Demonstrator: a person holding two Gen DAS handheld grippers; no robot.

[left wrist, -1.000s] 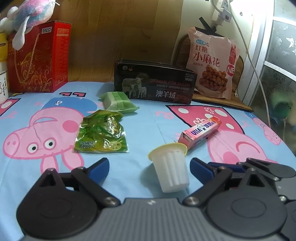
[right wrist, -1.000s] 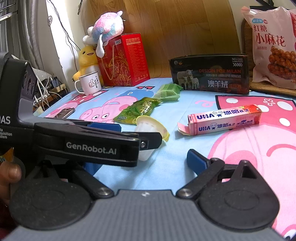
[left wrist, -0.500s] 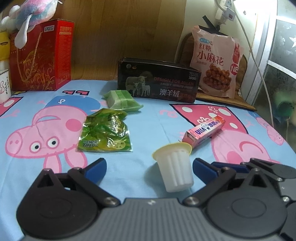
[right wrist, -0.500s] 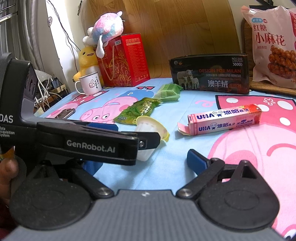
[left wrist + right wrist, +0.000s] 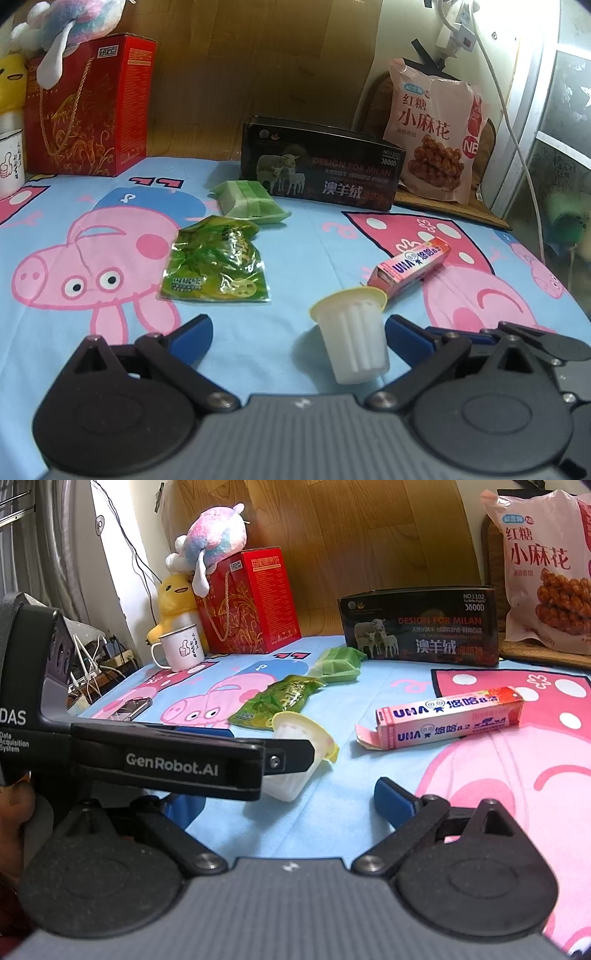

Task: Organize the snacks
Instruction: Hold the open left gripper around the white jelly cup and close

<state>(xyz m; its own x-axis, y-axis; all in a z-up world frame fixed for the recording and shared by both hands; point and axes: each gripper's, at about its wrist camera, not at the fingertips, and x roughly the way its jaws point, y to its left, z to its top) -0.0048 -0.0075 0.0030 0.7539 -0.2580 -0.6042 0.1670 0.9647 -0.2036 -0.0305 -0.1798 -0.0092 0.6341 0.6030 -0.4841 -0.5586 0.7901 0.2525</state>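
A white jelly cup [image 5: 352, 334] with a yellow lid lies tipped on the blue cartoon cloth [image 5: 303, 240], between the fingers of my open left gripper [image 5: 299, 332] and nearer the right finger; it also shows in the right wrist view [image 5: 295, 753]. A pink candy box [image 5: 410, 266] [image 5: 450, 720] lies to its right. A green snack bag [image 5: 216, 267] [image 5: 280, 701] and a pale green packet [image 5: 249, 201] [image 5: 338, 664] lie farther back. My right gripper [image 5: 291, 805] is open and empty, close beside the left gripper body [image 5: 166, 760].
A black box [image 5: 321, 170] stands at the back with a pink twist-snack bag [image 5: 432, 136] to its right. A red gift box [image 5: 88, 107] with plush toys [image 5: 207, 539] and a white mug [image 5: 181, 648] stand back left. A phone [image 5: 129, 709] lies at the left edge.
The left gripper has shifted slightly left and pulled back a little. The right gripper has not visibly moved, and both stay open.
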